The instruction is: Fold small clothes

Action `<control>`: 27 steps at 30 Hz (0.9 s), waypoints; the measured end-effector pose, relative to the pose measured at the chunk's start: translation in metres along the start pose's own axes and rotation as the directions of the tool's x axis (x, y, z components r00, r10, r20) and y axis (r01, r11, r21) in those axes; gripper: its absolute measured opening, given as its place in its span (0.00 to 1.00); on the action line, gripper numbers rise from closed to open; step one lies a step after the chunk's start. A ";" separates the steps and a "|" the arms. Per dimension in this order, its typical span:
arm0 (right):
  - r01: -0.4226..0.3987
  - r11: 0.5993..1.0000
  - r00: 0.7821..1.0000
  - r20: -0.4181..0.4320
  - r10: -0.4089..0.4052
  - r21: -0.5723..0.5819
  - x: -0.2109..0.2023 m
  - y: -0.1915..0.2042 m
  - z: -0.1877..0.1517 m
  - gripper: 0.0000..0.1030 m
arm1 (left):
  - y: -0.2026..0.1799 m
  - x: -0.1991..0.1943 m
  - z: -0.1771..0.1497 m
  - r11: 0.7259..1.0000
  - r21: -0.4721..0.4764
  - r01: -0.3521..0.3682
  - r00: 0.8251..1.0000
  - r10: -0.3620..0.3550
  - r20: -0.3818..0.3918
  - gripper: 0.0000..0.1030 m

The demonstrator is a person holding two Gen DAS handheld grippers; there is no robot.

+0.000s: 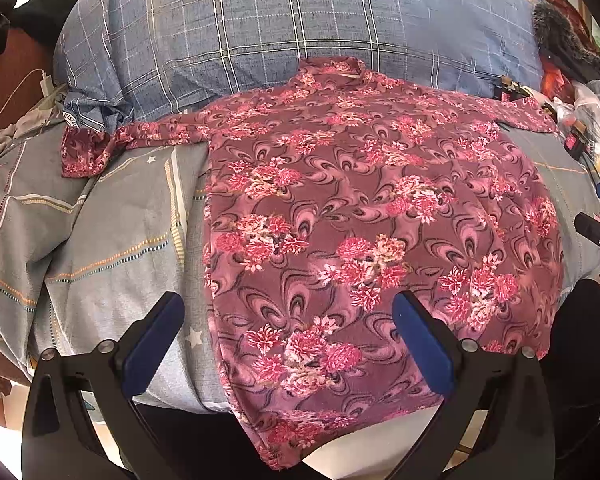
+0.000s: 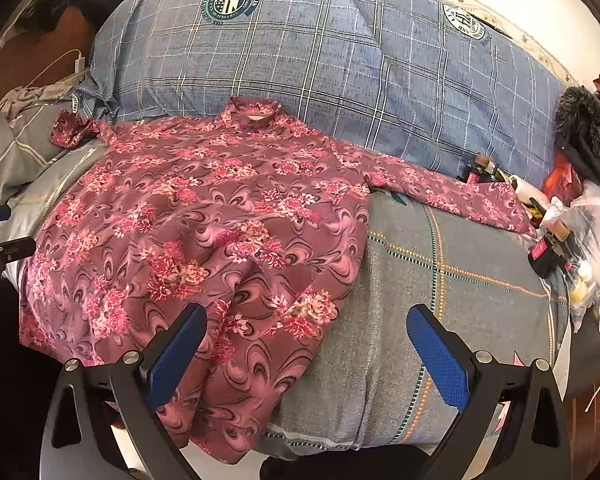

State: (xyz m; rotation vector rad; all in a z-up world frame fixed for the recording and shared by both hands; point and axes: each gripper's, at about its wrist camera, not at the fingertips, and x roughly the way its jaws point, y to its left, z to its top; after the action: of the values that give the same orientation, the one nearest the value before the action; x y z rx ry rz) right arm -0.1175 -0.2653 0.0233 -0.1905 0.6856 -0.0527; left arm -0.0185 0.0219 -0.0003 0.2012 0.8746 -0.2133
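A maroon long-sleeved shirt with pink flowers (image 1: pixel 364 216) lies spread flat on the bed, collar at the far side, sleeves stretched left and right, hem hanging over the near edge. It also shows in the right wrist view (image 2: pixel 204 232). My left gripper (image 1: pixel 288 312) is open and empty, hovering over the shirt's lower left edge. My right gripper (image 2: pixel 306 324) is open and empty, hovering over the shirt's lower right edge. The tip of the right gripper shows at the right edge of the left wrist view (image 1: pixel 596 232).
The grey patterned bedsheet (image 2: pixel 460 280) covers the bed. A blue plaid quilt (image 1: pixel 300 28) is piled behind the shirt. Plastic bags, small boxes and a fur-trimmed coat (image 2: pixel 580 128) crowd the right side. Crumpled cloth (image 1: pixel 4 144) and a white cable lie at the left.
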 end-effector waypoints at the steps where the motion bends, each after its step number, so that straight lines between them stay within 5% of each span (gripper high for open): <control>1: -0.001 1.000 1.000 -0.001 0.001 0.001 0.000 0.000 0.000 0.98 | 0.000 0.001 0.000 1.000 0.000 -0.001 1.000 0.001 -0.002 1.00; 5: -0.018 1.000 1.000 0.000 0.018 0.022 0.001 -0.003 -0.001 0.97 | 0.004 0.002 0.001 1.000 -0.025 0.019 1.000 -0.019 -0.010 1.00; 10: -0.071 0.961 0.996 -0.039 0.084 0.267 0.015 -0.045 -0.008 0.94 | 0.049 0.016 0.001 0.982 -0.187 0.008 0.997 -0.021 -0.068 1.00; 13: -0.136 0.926 0.985 -0.049 0.164 0.351 0.025 -0.056 -0.017 0.83 | 0.076 0.033 -0.007 0.955 -0.293 -0.042 0.989 -0.002 -0.148 1.00; 17: -0.198 0.915 0.960 -0.118 0.254 0.353 0.050 -0.039 -0.029 0.64 | 0.074 0.056 -0.020 0.946 -0.323 -0.009 0.968 -0.073 -0.242 1.00; 18: -0.216 0.909 0.950 -0.137 0.280 0.357 0.056 -0.035 -0.032 0.50 | 0.068 0.061 -0.024 0.947 -0.321 0.026 0.959 -0.115 -0.260 0.89; 19: -0.242 0.898 0.937 -0.153 0.315 0.367 0.063 -0.030 -0.036 0.21 | 0.062 0.063 -0.027 0.944 -0.322 0.065 0.952 -0.156 -0.265 0.81; 20: -0.273 0.886 0.930 -0.133 0.343 0.374 0.064 -0.026 -0.039 0.09 | 0.056 0.061 -0.026 0.952 -0.301 0.057 0.956 -0.139 -0.257 0.71; 21: -0.293 0.879 0.928 -0.110 0.357 0.377 0.062 -0.025 -0.039 0.06 | 0.051 0.056 -0.025 0.960 -0.272 0.060 0.964 -0.127 -0.233 0.30; 22: -0.304 0.876 0.929 -0.085 0.359 0.376 0.057 -0.027 -0.039 0.05 | 0.046 0.053 -0.022 0.965 -0.246 0.094 0.962 -0.152 -0.229 0.10; 27: -0.335 0.844 0.939 0.074 0.336 0.420 0.008 -0.073 -0.030 0.05 | 0.075 0.044 -0.013 0.931 -0.348 0.113 0.960 -0.192 -0.203 0.04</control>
State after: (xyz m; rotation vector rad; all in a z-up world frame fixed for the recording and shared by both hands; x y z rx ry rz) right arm -0.1298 -0.3424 0.0095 0.3562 0.6857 0.1342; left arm 0.0194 0.0926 -0.0362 -0.1637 1.1492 -0.1860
